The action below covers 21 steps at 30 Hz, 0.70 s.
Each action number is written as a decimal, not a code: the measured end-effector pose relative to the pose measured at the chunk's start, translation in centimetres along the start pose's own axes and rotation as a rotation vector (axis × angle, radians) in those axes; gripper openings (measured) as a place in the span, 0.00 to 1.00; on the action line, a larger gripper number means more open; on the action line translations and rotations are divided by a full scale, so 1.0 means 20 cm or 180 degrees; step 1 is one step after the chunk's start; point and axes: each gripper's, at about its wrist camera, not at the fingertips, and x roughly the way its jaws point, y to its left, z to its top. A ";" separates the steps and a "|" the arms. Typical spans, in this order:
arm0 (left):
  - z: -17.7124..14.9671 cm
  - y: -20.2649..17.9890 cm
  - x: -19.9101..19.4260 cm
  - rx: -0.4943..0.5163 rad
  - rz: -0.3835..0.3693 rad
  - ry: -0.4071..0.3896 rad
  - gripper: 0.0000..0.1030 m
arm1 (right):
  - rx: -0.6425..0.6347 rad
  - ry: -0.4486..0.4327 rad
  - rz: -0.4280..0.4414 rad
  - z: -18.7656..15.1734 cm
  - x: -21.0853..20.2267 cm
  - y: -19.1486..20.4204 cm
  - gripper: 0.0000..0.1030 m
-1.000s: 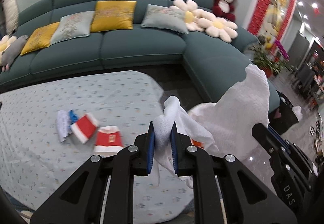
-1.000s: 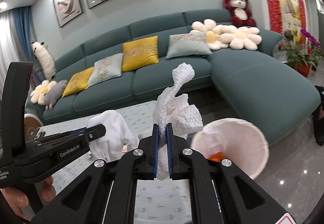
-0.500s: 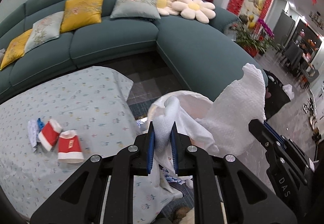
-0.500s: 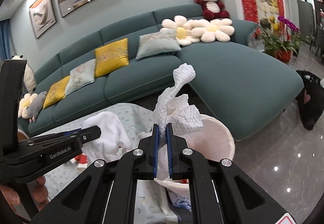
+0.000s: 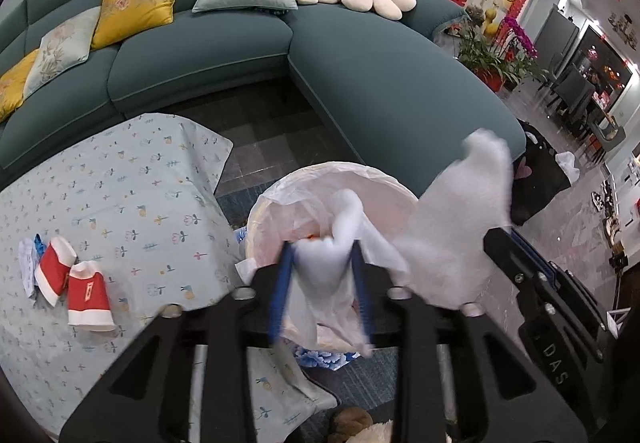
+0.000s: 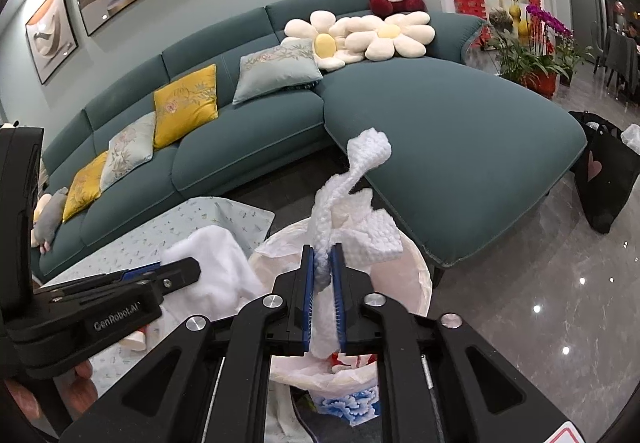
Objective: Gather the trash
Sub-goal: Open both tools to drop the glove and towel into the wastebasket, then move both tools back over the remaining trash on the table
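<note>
Over the bin [image 5: 280,195], my left tongs [image 5: 320,283] have just spread open, freeing their tissue [image 5: 328,263] above the liner; my right tongs [image 6: 322,279] remain clamped on their wad [image 6: 352,219], next to drop.

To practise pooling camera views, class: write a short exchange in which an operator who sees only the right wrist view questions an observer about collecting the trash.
Operator: Is there trash on the table?
Observer: Yes, two red-and-white cups lie on their sides on the tablecloth.
Operator: Does the left gripper grip its tissue?
Observer: No. The left gripper has its jaws apart, with the white tissue loose between them above the bin.
</note>
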 end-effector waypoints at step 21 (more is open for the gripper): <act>-0.09 0.41 -0.21 -0.0322 0.0386 -0.0223 0.69 | -0.0221 0.0009 0.0153 -0.04 -0.05 0.35 0.54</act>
